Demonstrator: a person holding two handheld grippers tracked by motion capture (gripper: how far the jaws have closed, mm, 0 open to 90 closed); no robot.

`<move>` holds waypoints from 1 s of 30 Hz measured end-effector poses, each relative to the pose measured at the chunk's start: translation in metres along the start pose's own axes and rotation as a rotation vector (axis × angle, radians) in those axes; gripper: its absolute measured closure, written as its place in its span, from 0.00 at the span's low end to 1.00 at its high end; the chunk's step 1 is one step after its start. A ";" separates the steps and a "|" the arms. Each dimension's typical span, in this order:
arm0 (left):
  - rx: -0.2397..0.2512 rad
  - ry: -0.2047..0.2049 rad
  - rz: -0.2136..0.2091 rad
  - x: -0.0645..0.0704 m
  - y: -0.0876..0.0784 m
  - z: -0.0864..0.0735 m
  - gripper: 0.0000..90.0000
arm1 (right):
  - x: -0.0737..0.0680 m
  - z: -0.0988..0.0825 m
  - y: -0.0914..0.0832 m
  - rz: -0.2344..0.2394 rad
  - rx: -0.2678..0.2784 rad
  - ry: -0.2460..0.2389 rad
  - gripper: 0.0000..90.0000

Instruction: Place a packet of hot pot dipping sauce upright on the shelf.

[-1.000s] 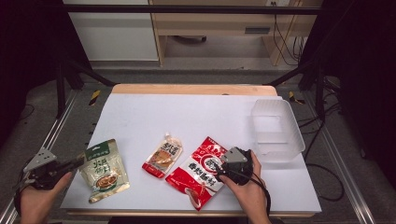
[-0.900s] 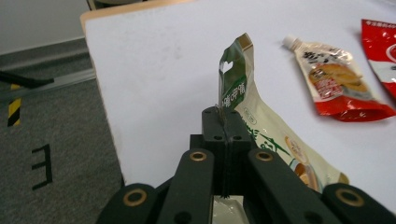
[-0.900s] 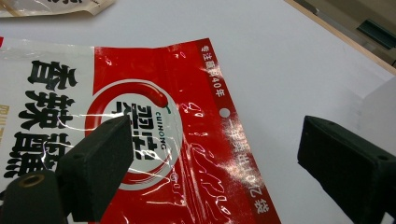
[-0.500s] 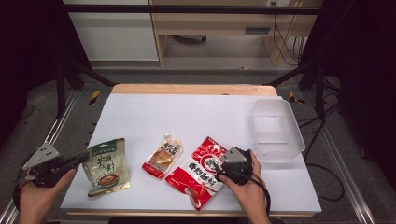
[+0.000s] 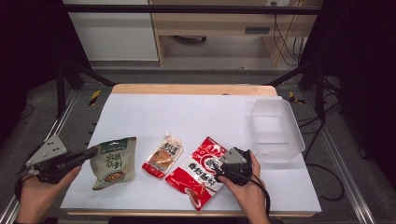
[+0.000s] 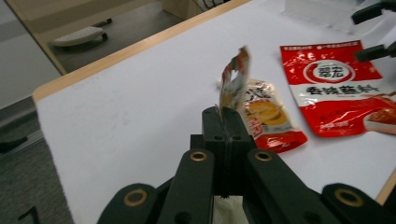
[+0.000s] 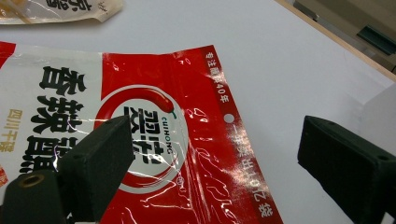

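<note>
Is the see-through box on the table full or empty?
Empty. The see-through box near the table's right edge has nothing inside; you can see straight through to its bare bottom. All three packets lie outside it.

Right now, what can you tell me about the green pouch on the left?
The green pouch is a flat, glossy plastic sachet with dark green top, pale lower part, printed characters and a picture of brown food. The left tool is shut on its left edge, and the pouch looks lifted and tilted rather than lying flat; in the left gripper view it stands edge-on above the closed jaws. It sits near the white table's front left corner, beside an orange sachet, apart from it.
</note>
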State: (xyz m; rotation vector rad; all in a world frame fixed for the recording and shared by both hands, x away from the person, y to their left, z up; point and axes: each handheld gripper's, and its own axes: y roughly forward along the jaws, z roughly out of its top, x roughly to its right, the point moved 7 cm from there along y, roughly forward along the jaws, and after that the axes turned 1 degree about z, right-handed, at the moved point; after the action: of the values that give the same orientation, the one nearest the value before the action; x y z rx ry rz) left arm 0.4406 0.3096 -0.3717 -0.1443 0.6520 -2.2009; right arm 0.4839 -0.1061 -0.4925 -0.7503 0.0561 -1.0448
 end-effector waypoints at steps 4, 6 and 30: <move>-0.010 0.037 -0.008 0.009 0.005 0.010 1.00 | 0.001 0.000 0.000 0.001 0.006 0.002 0.12; -0.009 0.043 -0.013 0.011 0.005 0.013 1.00 | 0.001 0.000 -0.001 0.001 0.007 0.001 0.12; 0.024 0.105 -0.028 0.016 0.007 0.063 1.00 | -0.001 0.000 0.001 0.018 0.002 -0.010 0.10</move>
State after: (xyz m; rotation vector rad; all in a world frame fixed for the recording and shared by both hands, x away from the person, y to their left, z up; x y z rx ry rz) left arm 0.4543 0.2687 -0.3231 -0.0252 0.6848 -2.2540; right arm 0.4840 -0.1046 -0.4932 -0.7522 0.0530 -1.0241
